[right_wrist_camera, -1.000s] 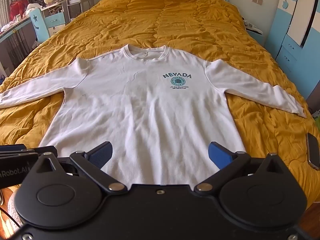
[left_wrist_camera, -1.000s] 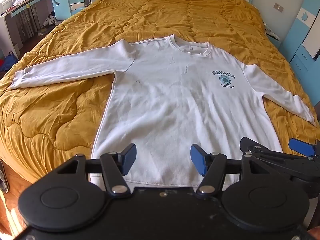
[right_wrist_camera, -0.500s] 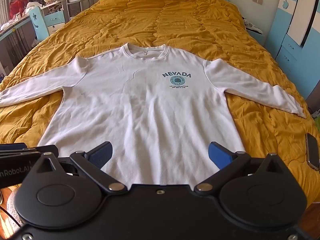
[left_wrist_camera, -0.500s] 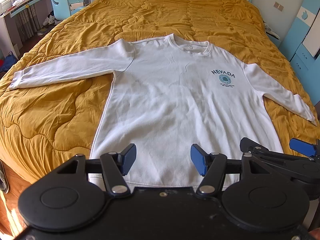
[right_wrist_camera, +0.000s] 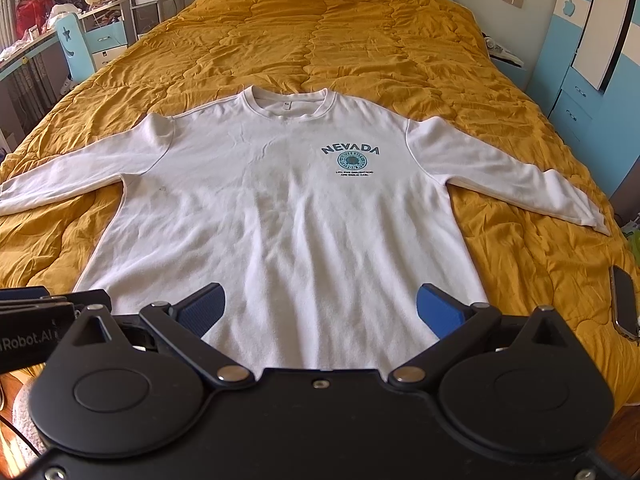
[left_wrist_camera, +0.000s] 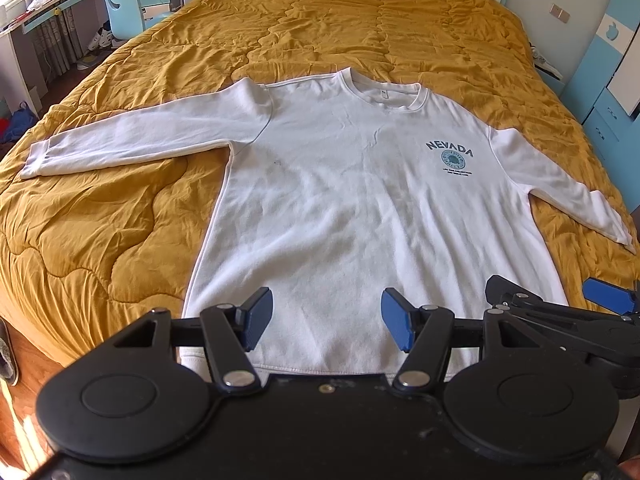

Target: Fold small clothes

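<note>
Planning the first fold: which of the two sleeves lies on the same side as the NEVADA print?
The right sleeve, running toward the blue cabinets. The NEVADA print sits on the chest beside its shoulder seam; the left sleeve has plain white fabric next to it.

Mustard quilt (right_wrist_camera: 360, 40) on bed, phone (right_wrist_camera: 624, 304) at edge, blue star chair (left_wrist_camera: 120, 32) nearby.

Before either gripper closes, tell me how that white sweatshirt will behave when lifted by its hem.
The white sweatshirt lies flat with soft creases, so it will probably droop from any pinch. Its spread sleeves will likely trail. The yellow quilt looks rumpled, so dragging may bunch it.
</note>
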`<act>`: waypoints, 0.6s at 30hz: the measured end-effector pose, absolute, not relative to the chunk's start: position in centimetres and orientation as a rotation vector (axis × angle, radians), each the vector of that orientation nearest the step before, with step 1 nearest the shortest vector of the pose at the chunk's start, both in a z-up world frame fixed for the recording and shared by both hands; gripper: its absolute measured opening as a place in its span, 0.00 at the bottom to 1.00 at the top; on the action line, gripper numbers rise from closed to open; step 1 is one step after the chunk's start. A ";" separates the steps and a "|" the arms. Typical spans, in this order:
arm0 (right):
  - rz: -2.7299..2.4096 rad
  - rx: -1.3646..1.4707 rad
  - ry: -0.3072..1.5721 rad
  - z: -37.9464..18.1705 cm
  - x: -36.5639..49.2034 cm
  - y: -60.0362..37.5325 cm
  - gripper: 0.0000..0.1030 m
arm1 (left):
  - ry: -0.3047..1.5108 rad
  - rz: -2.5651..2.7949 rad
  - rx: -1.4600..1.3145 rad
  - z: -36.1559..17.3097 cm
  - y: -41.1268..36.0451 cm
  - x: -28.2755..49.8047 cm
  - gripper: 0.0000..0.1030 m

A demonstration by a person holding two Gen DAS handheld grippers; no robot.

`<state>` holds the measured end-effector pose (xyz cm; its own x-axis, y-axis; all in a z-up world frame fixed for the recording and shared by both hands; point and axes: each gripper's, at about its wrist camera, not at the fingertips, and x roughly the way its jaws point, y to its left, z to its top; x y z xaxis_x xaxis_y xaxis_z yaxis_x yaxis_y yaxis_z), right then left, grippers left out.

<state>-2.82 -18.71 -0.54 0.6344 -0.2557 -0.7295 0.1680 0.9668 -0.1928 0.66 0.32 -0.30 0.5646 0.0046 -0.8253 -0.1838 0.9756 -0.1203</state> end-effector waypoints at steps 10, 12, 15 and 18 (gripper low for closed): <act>-0.244 -0.111 0.850 -0.5 -2.8 -18.6 1.00 | 0.965 0.117 -0.203 -0.3 0.5 0.5 0.62; -0.244 -0.112 0.851 -0.5 -2.8 -18.6 1.00 | 0.966 0.115 -0.206 -0.2 0.5 0.5 0.62; -0.244 -0.110 0.851 -0.5 -2.8 -18.6 1.00 | 0.964 0.119 -0.203 -0.2 0.6 0.4 0.62; -0.245 -0.113 0.851 -0.4 -2.8 -18.4 1.00 | 0.965 0.121 -0.203 -0.1 0.5 0.5 0.62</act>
